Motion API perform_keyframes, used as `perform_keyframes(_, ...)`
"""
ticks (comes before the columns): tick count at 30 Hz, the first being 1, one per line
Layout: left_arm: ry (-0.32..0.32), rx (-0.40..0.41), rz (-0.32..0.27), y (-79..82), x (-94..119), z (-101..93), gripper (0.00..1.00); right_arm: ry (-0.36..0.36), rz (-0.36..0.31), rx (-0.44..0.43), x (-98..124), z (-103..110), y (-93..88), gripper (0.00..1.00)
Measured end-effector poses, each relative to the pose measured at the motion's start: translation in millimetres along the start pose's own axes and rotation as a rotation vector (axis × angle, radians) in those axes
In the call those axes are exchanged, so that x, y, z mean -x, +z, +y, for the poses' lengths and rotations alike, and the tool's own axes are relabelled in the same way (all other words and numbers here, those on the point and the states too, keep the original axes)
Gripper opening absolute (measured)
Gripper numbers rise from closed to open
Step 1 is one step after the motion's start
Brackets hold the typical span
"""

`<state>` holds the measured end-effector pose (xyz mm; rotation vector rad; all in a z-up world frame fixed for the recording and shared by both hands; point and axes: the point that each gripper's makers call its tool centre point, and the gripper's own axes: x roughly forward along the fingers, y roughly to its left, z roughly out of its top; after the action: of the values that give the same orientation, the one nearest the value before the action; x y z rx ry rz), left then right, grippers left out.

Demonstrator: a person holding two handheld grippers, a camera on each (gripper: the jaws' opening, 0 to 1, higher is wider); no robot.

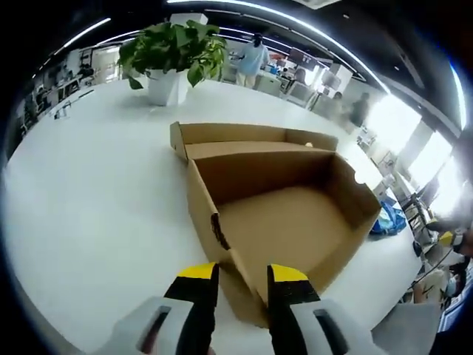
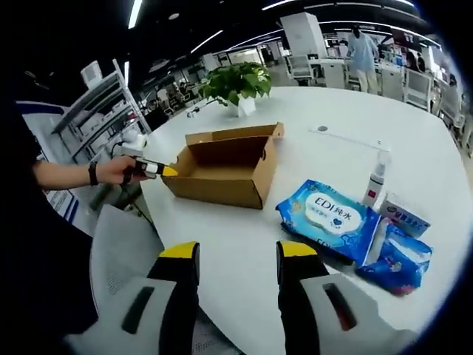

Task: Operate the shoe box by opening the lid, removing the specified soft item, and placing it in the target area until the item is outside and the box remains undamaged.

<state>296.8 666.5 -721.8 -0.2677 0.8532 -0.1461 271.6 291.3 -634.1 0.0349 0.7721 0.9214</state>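
Two claws are at work over a white tabletop (image 1: 89, 214). In the left gripper view, the left claw (image 1: 244, 275) stands with its yellow-tipped jaws apart, straddling the near corner of the open shoe box (image 1: 281, 214); whether they touch the cardboard is hard to say. The box interior looks bare and its lid (image 1: 251, 137) is folded back on the far side. In the right gripper view, the right claw (image 2: 239, 253) hangs wide open, holding nothing, well back from the shoe box (image 2: 225, 166). A blue pack of wipes (image 2: 332, 218) lies on the tabletop to the right of the box, beside a small spray bottle (image 2: 377, 177) and another blue packet (image 2: 399, 259). A potted plant (image 2: 238, 85) stands beyond the box.
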Motion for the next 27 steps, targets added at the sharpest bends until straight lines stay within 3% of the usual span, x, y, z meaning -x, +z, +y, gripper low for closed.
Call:
perform_keyframes(8, -0.006, -0.035, 0.024, -0.7, -0.6, 0.8, 0.27, -0.015, -0.016, -0.048, 4.2, 3.4, -14.3, 0.38)
perform_keyframes(27, -0.016, -0.111, 0.054, 3.0, 0.5, 11.3, 0.22, -0.071, -0.021, -0.073, -5.3, -7.3, -19.1, 0.35)
